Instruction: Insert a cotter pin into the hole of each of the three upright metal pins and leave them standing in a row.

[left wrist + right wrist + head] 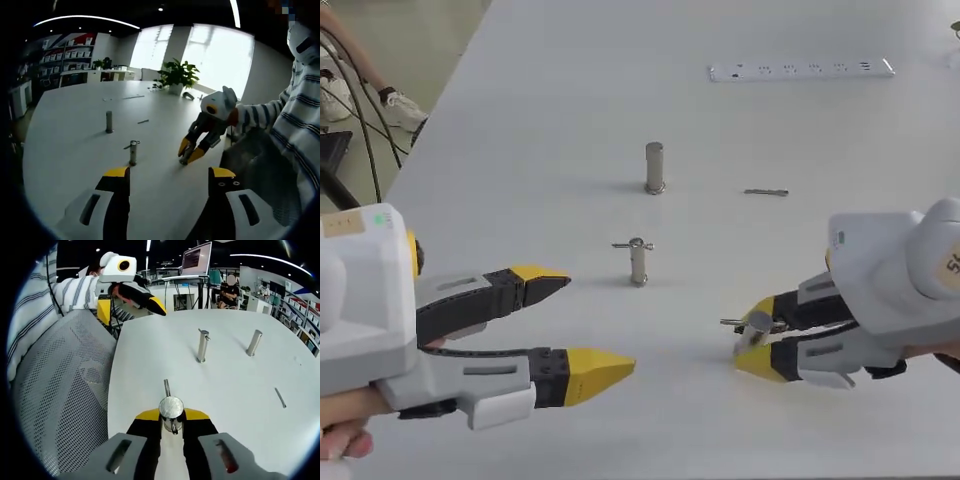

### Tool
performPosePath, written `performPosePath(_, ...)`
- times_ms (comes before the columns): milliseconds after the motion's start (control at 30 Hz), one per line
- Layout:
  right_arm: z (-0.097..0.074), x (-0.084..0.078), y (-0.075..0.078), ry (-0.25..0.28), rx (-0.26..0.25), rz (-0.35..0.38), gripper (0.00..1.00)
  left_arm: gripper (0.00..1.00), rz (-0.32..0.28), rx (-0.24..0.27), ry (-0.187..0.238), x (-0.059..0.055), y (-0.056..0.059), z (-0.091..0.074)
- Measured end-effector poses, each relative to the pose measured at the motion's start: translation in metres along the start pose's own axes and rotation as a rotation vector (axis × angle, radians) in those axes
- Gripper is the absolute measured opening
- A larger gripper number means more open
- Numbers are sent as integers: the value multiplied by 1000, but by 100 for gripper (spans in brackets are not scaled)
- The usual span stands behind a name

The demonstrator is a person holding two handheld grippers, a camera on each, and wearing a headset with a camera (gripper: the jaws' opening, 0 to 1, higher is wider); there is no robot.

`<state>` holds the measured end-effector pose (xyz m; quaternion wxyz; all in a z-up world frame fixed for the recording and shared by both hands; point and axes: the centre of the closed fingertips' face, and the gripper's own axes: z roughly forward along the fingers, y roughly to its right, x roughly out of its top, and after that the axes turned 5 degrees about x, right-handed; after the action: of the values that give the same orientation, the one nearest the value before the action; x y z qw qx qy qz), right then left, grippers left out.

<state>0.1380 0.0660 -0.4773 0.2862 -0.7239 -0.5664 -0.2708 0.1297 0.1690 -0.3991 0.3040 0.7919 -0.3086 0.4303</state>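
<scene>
The middle metal pin (638, 262) stands on the table (520, 180), a cotter pin (632, 244) through its top. Beyond it stands a bare pin (654, 167); beyond and to its right lies a loose cotter pin (766, 191). Nearer and right of it, the right gripper (752, 337) has its fingers (150, 416) clamped on a third pin (757, 326), seemingly already cottered. Left of it, the left gripper (600, 324) holds its fingers (590, 365) spread wide, empty.

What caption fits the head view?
Right gripper holds a pinned metal pin; middle pin and far pin stand upright.
</scene>
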Motion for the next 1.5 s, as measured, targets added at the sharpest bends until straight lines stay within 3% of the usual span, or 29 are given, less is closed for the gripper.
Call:
performPosePath(467,0,0,1,22,15,32,10,60,-6,2,-13,-3,-3,-4)
performPosePath(900,0,2,5,8,-4,0,9,60,-15,6,-27,-11,-2,-8)
performPosePath(1233,-3,9,10,1,13,-34,9,61,-21,6,-30,-14,0,-5)
performPosePath(1500,-5,24,34,16,-12,-57,9,60,-15,13,-41,-17,-1,-4)
